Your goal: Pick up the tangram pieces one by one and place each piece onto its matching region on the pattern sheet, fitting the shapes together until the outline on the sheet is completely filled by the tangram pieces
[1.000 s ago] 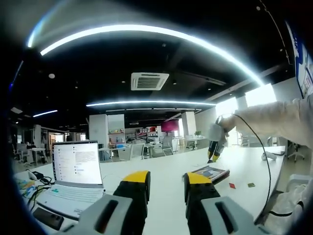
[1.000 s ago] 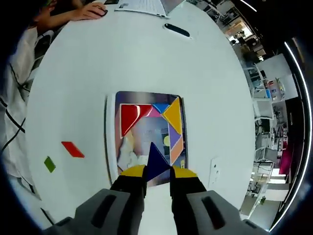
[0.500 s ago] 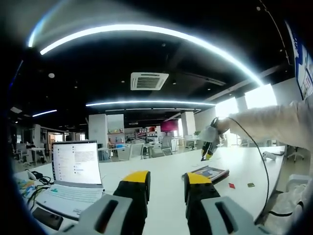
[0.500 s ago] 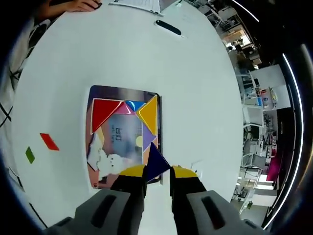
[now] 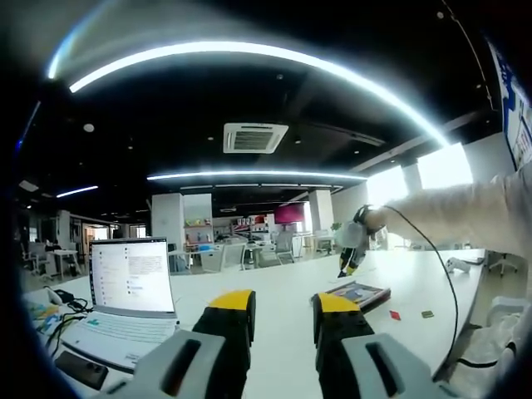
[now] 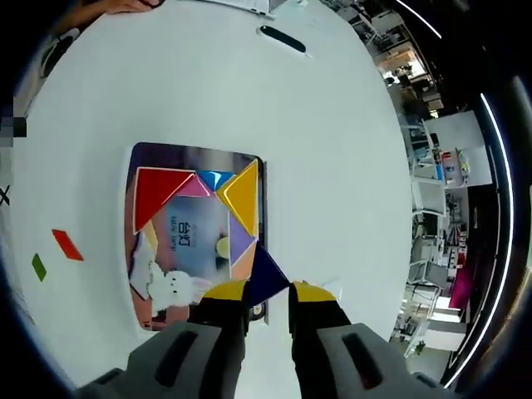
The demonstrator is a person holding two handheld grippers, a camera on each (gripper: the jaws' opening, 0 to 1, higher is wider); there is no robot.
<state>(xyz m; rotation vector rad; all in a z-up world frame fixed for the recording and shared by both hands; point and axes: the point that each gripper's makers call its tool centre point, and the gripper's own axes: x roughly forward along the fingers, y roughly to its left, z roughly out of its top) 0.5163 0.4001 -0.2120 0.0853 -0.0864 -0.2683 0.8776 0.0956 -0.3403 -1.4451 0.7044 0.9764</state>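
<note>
Task well along. Pattern sheet (image 6: 166, 241) mid-table (image 6: 332, 125), long axis running away from right gripper. On it: red triangle (image 6: 158, 193) at one far corner, yellow triangle (image 6: 241, 195) at the other, blue piece (image 6: 218, 179) and pink piece (image 6: 194, 188) between them, purple piece (image 6: 240, 246) on yellow's near side.

Right gripper (image 6: 267, 291) clamped on dark blue triangle (image 6: 264, 274), apex pointing away from jaws, above sheet's near corner; not yet seated.

Left loose: red parallelogram (image 6: 66, 244), green piece (image 6: 38, 266), near table edge, well apart from sheet.

Left gripper (image 5: 283, 302) idle, jaws parted, holding nothing, pointing level across table toward sheet.

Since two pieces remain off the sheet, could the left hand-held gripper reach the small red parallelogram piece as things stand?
Probably yes: the left hand-held gripper is open and empty, and the small red parallelogram piece lies on bare white table with nothing between.
</note>
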